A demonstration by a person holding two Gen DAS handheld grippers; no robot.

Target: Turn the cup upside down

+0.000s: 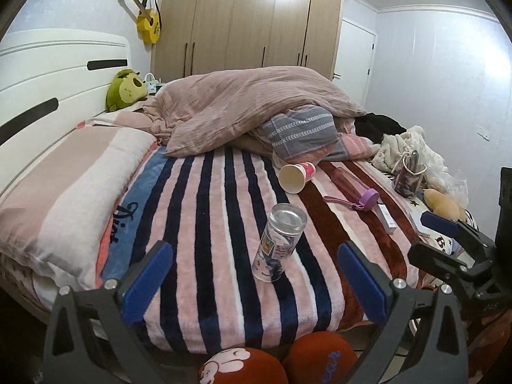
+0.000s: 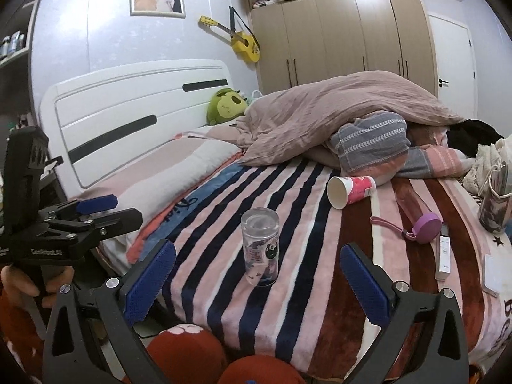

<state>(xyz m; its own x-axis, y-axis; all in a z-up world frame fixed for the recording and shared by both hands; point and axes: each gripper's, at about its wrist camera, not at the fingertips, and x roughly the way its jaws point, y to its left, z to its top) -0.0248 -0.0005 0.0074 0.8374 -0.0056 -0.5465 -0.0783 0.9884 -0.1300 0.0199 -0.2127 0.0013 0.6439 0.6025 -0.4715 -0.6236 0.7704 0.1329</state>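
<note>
A clear glass cup (image 1: 276, 244) with printed stickers stands on the striped blanket (image 1: 204, 224), its thick base up and its mouth down. It also shows in the right wrist view (image 2: 260, 249). My left gripper (image 1: 256, 275) is open and empty, just short of the cup, with its blue pads on either side. My right gripper (image 2: 256, 275) is open and empty too, a little back from the cup. The right gripper shows at the right edge of the left wrist view (image 1: 448, 240), and the left gripper at the left of the right wrist view (image 2: 96, 211).
A paper cup (image 1: 296, 177) lies on its side behind the glass cup. A pink bottle with a purple cap (image 1: 353, 190) lies to the right. A heaped duvet (image 1: 249, 105) and pillows (image 1: 64, 192) border the blanket. Clutter sits at the far right.
</note>
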